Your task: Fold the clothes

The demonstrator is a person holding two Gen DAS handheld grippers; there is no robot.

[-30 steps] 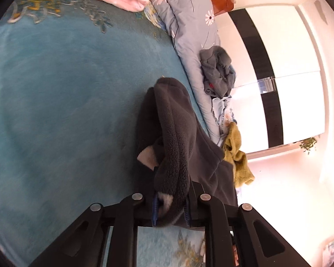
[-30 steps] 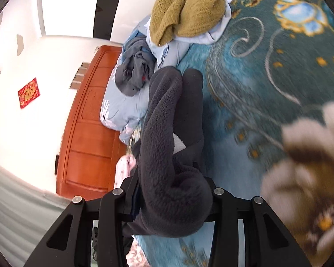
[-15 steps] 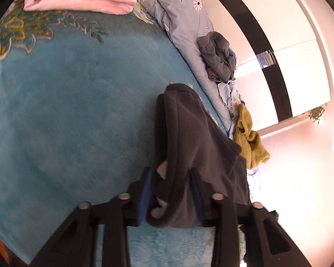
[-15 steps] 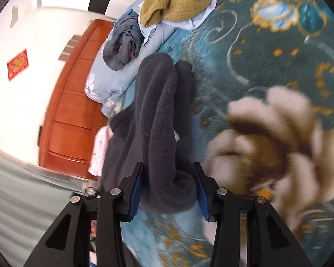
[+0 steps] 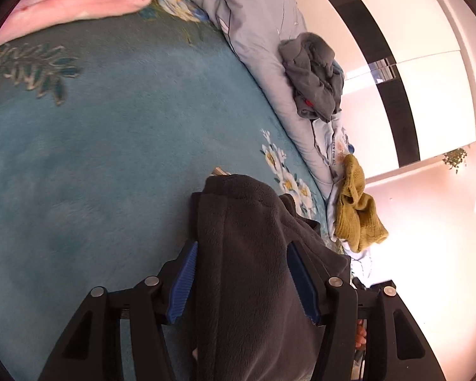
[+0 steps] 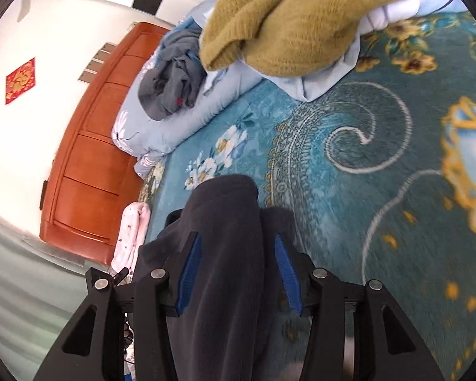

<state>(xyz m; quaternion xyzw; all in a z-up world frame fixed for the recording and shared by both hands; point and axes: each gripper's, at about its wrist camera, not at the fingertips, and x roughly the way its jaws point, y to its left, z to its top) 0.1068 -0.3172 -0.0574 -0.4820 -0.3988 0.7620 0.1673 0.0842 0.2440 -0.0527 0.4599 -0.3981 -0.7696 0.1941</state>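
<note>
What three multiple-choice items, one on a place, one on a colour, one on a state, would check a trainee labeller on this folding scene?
1. Where does the mustard sweater lie?
A. on the pale bedding
B. in the left gripper
C. on the wooden headboard

2. What colour is the fleece between the fingers?
A. pink
B. dark grey
C. mustard

3. How do the left gripper and right gripper stand?
A. both open around the fleece
B. both shut
C. one shut

A: it lies heaped on the bedding. B: charcoal pile. A: the blue pads stand apart.
</note>
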